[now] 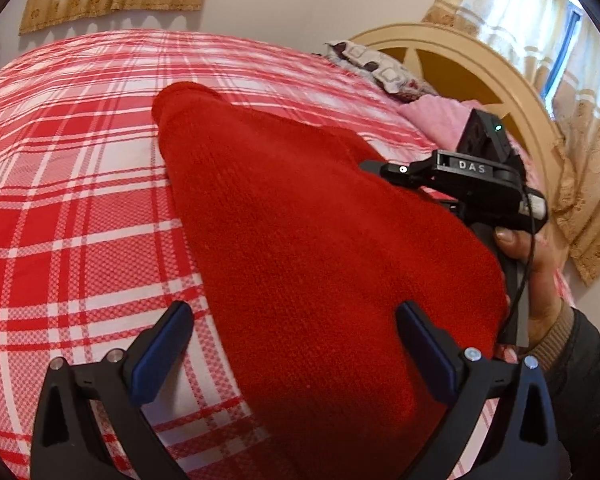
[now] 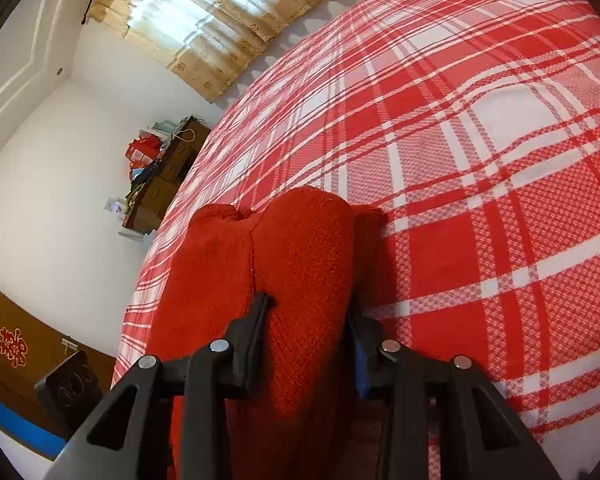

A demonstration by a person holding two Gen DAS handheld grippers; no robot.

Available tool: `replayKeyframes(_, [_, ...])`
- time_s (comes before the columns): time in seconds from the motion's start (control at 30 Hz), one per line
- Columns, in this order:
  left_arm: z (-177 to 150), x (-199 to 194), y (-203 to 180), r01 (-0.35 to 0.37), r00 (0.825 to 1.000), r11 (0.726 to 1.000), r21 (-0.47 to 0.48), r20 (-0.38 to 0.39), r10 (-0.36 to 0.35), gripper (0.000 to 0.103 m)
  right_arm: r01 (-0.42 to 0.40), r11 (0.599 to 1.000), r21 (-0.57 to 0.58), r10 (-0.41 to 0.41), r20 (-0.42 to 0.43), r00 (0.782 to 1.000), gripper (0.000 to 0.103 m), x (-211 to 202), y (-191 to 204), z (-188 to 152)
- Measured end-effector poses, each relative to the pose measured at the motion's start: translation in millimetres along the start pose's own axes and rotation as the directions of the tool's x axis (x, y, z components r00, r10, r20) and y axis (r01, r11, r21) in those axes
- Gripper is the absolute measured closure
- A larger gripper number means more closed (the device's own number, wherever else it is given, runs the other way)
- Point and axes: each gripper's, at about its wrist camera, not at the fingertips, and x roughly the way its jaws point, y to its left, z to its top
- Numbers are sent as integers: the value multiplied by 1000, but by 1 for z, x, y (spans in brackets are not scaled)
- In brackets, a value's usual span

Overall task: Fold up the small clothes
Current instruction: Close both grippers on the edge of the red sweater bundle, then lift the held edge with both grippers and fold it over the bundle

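Observation:
A red knitted garment lies on the red-and-white plaid bed sheet, running away from me to a narrow far end. My left gripper hovers over its near part, open wide, with blue pads on either side of the cloth and not pressing it. In the right wrist view a raised fold of the same garment fills the gap of my right gripper, whose fingers press into it from both sides. The right gripper also shows in the left wrist view at the garment's right edge, held by a hand.
A curved wooden headboard, a patterned pillow and a pink cloth sit at the bed's right end. Plaid sheet spreads right of the fold. A cluttered brown cabinet stands by the wall past the bed's left edge.

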Motion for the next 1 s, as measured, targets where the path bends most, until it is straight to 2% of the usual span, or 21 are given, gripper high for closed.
replayKeyframes(0.13, [-1, 0, -5, -30, 1000, 999, -32, -1, 30, 2, -41, 999, 22, 41, 0, 999, 68, -3, -5, -2])
replayKeyframes(0.27, [-5, -4, -8, 8, 1000, 999, -48, -1, -8, 23, -83, 996, 42, 83, -5, 997, 68, -6, -13, -2])
replayKeyframes(0.4, [-7, -6, -10, 11, 1000, 998, -59, 3, -11, 32, -87, 995, 38, 87, -2, 996, 69, -10, -15, -4])
replayKeyframes(0.5, [-7, -8, -15, -8, 1000, 999, -32, 7, 8, 38, -71, 997, 14, 70, 14, 997, 69, -12, -11, -6])
replayKeyframes(0.67, [-5, -16, -19, -44, 999, 999, 3, 12, 44, 54, -54, 998, -27, 55, 36, 998, 71, -17, 0, -11])
replayKeyframes(0.8, [-6, -21, -24, -73, 997, 996, 41, 11, 73, 57, -25, 998, -65, 29, 60, 998, 71, -21, 9, -16])
replayKeyframes(1.0, [-8, -28, -22, -72, 997, 997, 40, 1, 72, 60, -8, 997, -72, 14, 81, 997, 72, -31, 25, -32])
